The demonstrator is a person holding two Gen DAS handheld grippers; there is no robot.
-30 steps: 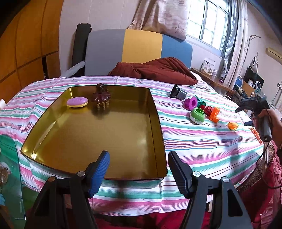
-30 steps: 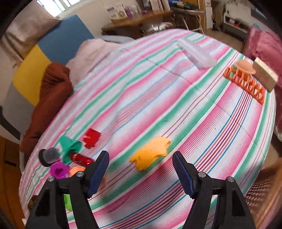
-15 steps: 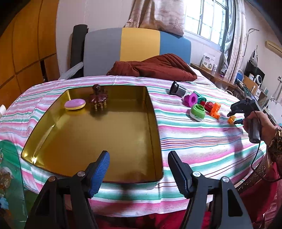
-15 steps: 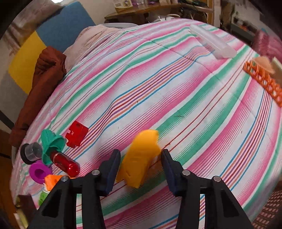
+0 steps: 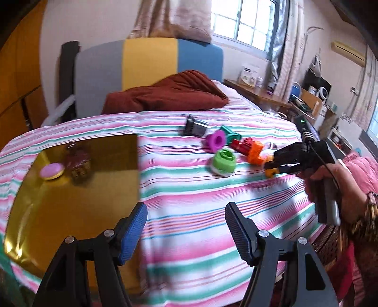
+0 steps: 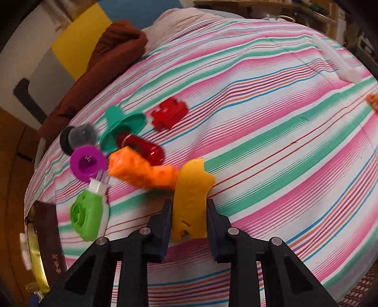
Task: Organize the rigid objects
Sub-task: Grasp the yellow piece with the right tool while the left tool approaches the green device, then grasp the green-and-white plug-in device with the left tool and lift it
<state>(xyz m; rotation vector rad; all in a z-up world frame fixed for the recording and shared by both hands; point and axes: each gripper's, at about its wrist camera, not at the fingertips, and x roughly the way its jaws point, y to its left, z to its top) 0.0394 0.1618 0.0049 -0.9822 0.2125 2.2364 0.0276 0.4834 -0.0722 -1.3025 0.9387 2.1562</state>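
The right hand-held gripper [image 6: 187, 212] has just been closing, and its pads now grip the yellow piece [image 6: 191, 189] between them, near the orange block [image 6: 141, 171] on the right of the striped surface [image 6: 283, 141]. To do this step well, I think the piece must be lifted straight, without touching the orange block, then carried left to the gold tray [image 5: 70, 200]. The left hand-held gripper [image 5: 186, 226] is open and empty beside the tray. A pink disc [image 5: 52, 171] already lies in the tray. Far behind are a brown cloth [image 5: 170, 94] and a window [image 5: 241, 21].

Window daylight, motion blur, fisheye warp
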